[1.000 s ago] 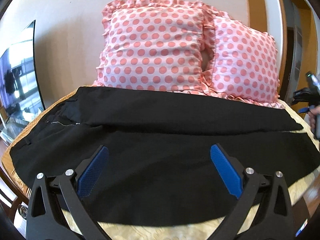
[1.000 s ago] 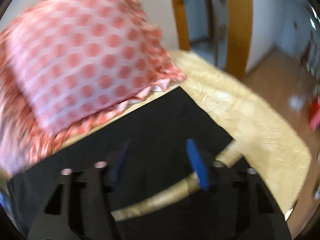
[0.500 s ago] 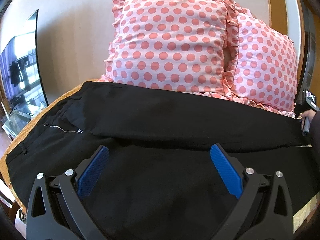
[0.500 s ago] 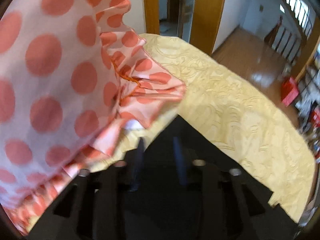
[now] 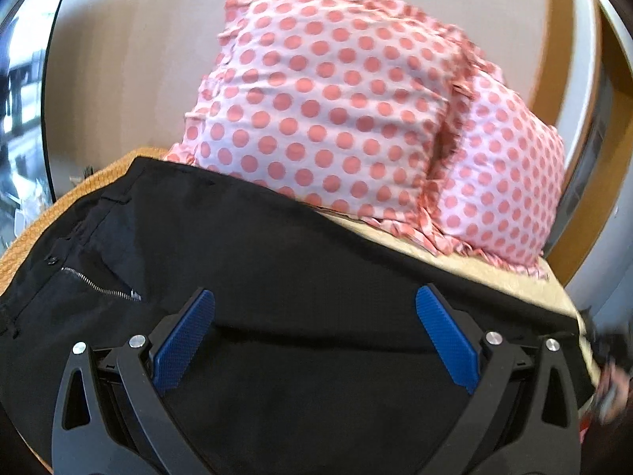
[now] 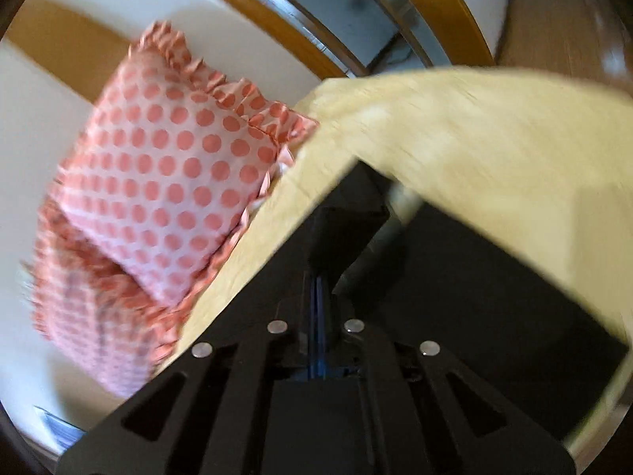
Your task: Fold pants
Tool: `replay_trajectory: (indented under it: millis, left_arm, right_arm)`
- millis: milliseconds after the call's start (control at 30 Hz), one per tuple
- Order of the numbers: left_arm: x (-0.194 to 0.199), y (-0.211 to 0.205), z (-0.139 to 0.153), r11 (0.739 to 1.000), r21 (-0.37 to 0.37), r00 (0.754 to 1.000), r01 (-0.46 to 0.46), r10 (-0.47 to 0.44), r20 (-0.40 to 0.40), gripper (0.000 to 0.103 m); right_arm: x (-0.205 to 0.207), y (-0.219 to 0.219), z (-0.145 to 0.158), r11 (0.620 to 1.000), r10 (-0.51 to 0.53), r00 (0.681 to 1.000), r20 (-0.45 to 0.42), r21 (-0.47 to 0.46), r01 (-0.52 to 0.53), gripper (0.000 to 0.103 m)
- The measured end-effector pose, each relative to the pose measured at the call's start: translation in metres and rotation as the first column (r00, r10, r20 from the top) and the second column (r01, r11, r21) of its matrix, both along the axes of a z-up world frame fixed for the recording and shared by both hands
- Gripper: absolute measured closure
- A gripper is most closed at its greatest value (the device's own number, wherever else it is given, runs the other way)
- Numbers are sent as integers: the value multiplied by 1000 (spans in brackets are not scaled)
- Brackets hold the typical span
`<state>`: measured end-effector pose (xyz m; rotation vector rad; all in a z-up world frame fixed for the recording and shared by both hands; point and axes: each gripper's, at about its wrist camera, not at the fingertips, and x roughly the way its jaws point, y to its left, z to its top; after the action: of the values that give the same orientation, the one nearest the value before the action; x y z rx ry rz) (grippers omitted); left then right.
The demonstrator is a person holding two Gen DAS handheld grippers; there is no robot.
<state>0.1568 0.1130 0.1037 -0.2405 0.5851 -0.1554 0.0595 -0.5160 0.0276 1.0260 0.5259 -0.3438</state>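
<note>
Two polka-dot pillows (image 5: 332, 111) sit behind the black pants (image 5: 277, 277), which stretch sideways across the yellow bedspread (image 6: 455, 126). The left gripper (image 5: 314, 332) is wide open; the right gripper (image 6: 318, 289) pinches the pants' end.

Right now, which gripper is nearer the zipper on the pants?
Left. The left gripper hangs open over the pants, with the zipper just beside its left finger. The right gripper is shut on the pants' hem at the far end.

Bright daylight; motion blur both views, heavy fisheye edge distortion.
</note>
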Motion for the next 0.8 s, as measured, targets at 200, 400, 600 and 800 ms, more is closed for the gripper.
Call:
replay_trajectory:
  millis: [200,400,600,800]
  left_arm:
    - [87,22,-8,994,-96,976,-44,22,-218,1]
    - [155,30,-35,987,-80,927,-142,104,-361,7]
    - [223,40,-63,963,-120,845,-243,149,-514,29]
    - [207,62,-56,921,-226,864,-319,185,-468,95]
  right_arm:
    - [-45,11,-20,996,-19,997,77,89,12,103]
    - [-53,16,6,1000,0,987,158,13,-2,103]
    - [-48,13,19,1000,9,985,172,-22,-5,103]
    - [-44,6,18,999,11,986,164,-33,-6,103]
